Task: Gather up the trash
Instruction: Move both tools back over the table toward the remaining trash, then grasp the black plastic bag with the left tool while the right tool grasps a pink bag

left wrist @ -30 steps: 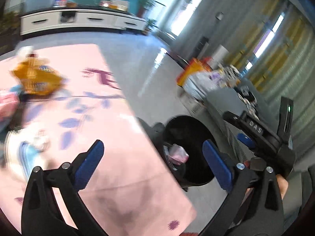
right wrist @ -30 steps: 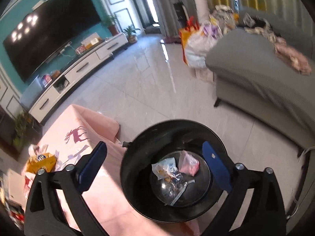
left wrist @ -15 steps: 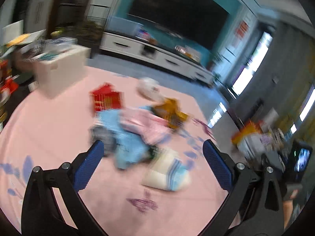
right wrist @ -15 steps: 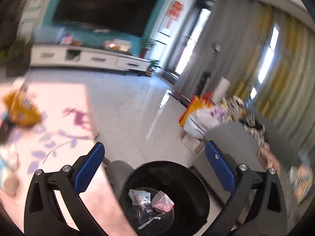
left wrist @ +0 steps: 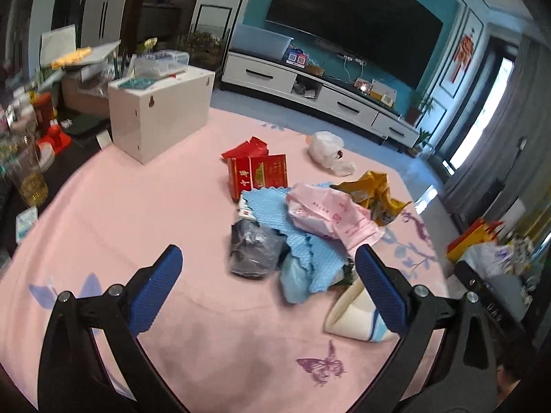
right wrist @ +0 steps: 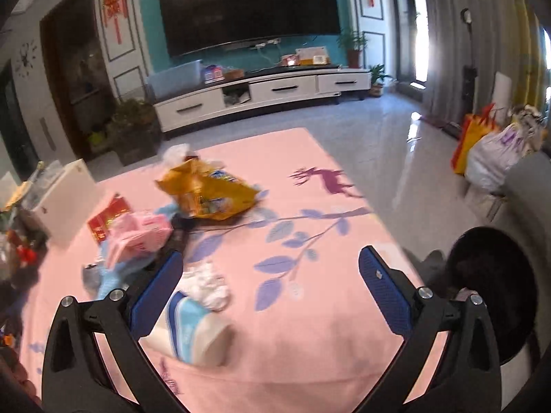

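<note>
Both hands empty, left gripper [left wrist: 265,289] and right gripper [right wrist: 268,289] wide open over the pink tablecloth [left wrist: 137,206]. Looks like picking the next piece; probably the grey bag [left wrist: 253,253] mid-table, then over to the black bin [right wrist: 496,289] off the right edge.

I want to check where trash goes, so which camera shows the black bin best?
The right wrist view. The bin sits at its right edge beside the pink cloth, its dark rim and mouth visible, though the contents are too dark to tell. The left wrist view does not show it.

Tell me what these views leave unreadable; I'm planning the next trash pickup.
- Black trash bin, right wrist view: cut by the frame edge and partly behind the gripper's finger; contents not visible.
- Pile under the blue cloth, left wrist view: covered items cannot be identified.
- Yellow snack bag, right wrist view: motion blur hides its print.
</note>
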